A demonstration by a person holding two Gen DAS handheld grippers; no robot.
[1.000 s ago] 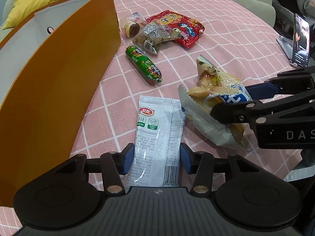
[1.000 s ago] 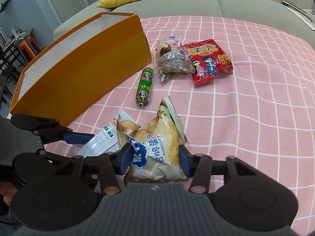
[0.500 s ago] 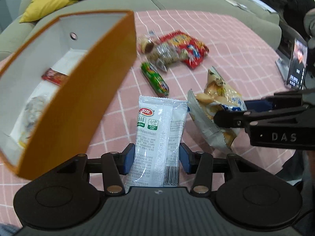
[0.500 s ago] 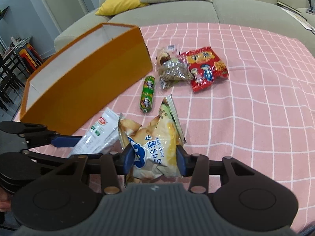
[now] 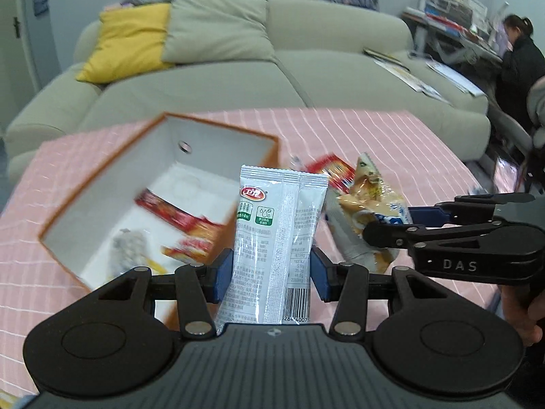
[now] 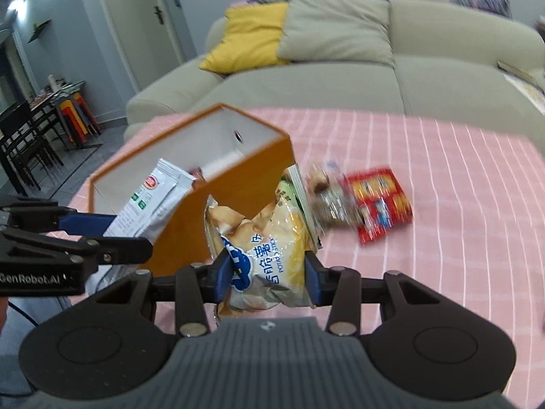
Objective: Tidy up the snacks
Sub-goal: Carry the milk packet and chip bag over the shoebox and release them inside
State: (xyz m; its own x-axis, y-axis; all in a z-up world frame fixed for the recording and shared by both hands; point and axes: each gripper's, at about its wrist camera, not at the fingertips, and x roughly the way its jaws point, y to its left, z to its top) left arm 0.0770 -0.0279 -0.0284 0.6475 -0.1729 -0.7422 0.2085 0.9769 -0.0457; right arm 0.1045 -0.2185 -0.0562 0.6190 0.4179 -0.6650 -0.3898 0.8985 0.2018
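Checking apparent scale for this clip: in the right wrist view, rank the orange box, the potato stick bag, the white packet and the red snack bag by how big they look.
1. orange box
2. potato stick bag, enlarged by nearness, clamped in the right gripper
3-4. white packet, partly hidden by the left gripper, and red snack bag: too alike to rank.

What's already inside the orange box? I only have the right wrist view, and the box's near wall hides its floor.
Observer: A red packet lies on the floor of the orange box.
Operator: Anything else in there?
Observer: Yes, a pale, blurred packet lies beside it, toward the box's near corner.
Operator: Is anyone else in the room?
Observer: A person in dark clothes sits at far right, beyond the sofa.
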